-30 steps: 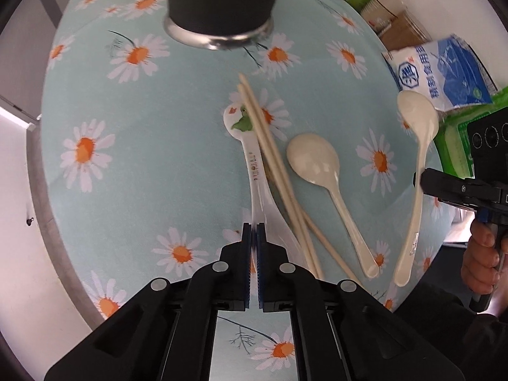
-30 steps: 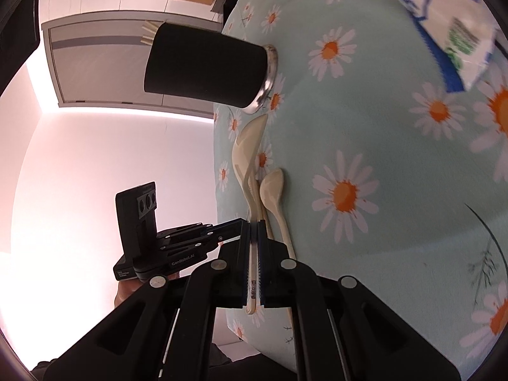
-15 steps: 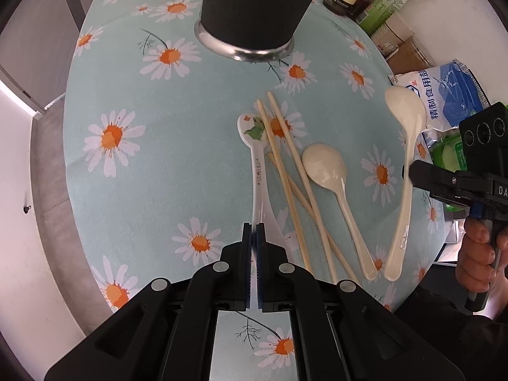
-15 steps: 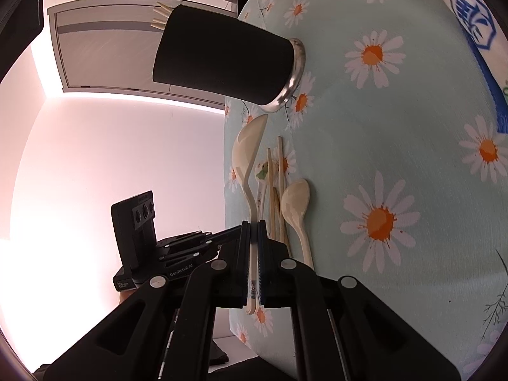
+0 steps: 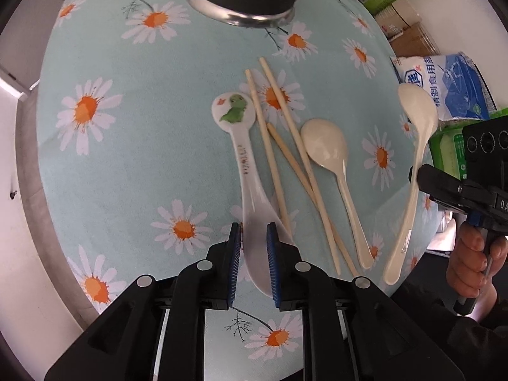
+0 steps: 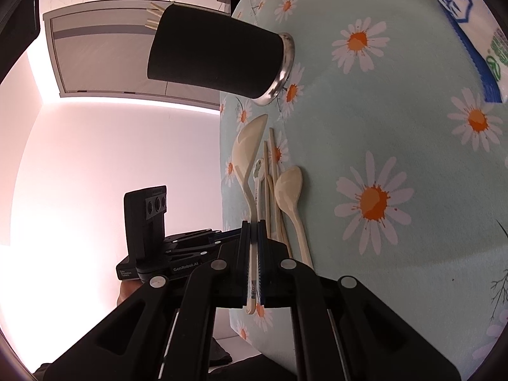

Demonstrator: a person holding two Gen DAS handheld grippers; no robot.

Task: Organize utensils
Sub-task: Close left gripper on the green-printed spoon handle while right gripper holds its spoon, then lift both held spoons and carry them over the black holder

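On the table, the left tongs have just been spreading, a white spoon lying between them. The right tongs pinch a cream spoon.

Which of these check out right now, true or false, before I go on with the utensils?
1. The right gripper is shut on a cream spoon. True.
2. The black holder lies on its side. False: it stands upright on the daisy tablecloth.
3. The dinosaur-print spoon lies between the left gripper's fingers. True; they have just been opening.
4. No chopsticks remain on the cloth. False: three lie beside that spoon.
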